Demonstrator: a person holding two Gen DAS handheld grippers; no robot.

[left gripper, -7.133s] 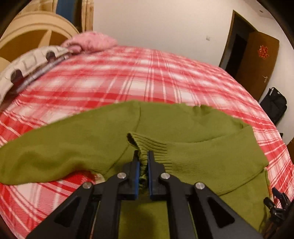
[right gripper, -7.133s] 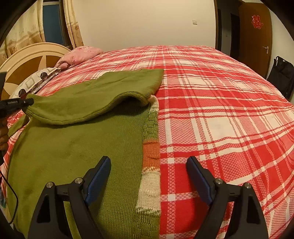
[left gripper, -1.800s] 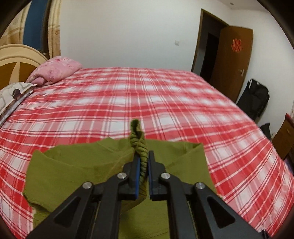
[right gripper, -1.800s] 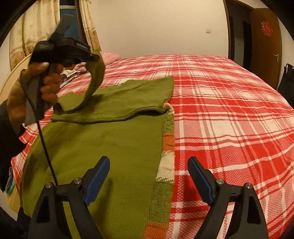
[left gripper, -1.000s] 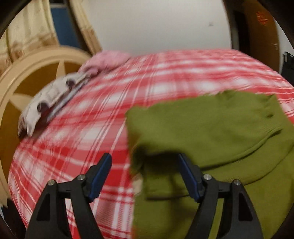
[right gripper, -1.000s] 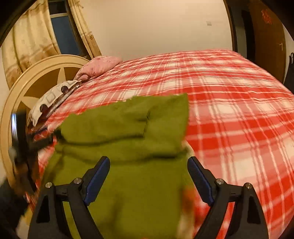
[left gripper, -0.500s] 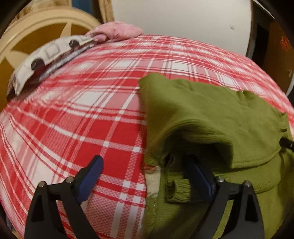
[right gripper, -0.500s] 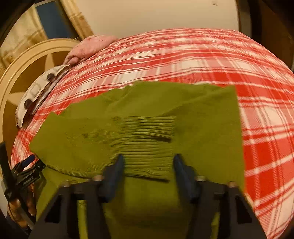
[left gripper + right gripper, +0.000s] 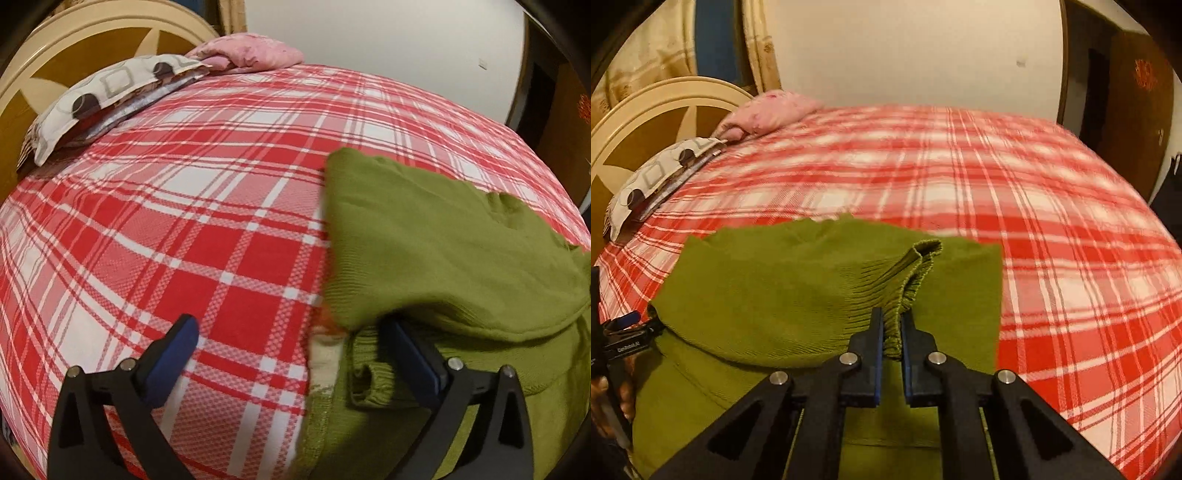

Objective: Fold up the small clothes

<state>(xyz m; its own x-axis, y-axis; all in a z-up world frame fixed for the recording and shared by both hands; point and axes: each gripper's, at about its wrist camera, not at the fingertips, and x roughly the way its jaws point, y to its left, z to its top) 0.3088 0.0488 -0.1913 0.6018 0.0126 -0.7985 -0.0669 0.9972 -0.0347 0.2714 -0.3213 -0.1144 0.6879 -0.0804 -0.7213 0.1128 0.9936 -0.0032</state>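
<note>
**Cuff pinched, sweater spread on plaid bed**

While the right gripper (image 9: 892,325) clamps its blue-lined fingers on the ribbed cuff (image 9: 908,280) of a sleeve, the left gripper (image 9: 291,343) stands with its fingers spread wide and nothing between them; one left finger hangs over bare bedspread, the other sits at the edge of the green sweater (image 9: 443,251), just under a folded-over flap of knit; in the right wrist view the cuff rises from the pinch in a loose fold, with the sleeve lying across the sweater's folded upper part; a pale and orange patterned strip (image 9: 325,354) shows along the sweater's near edge in the left wrist view, blurred; the garment lies on a red-and-white plaid bedspread (image 9: 1071,221) that covers the whole bed; a grey pillow with dark dots and squares (image 9: 110,85) and a pink pillow (image 9: 768,110) rest against a cream, round-topped headboard (image 9: 646,110); behind that hang yellowish curtains (image 9: 761,44) beside a blue window pane; a white wall (image 9: 916,51) closes the far side, with a dark doorway and a brown door (image 9: 1137,110) bearing a red ornament at the right.
</note>
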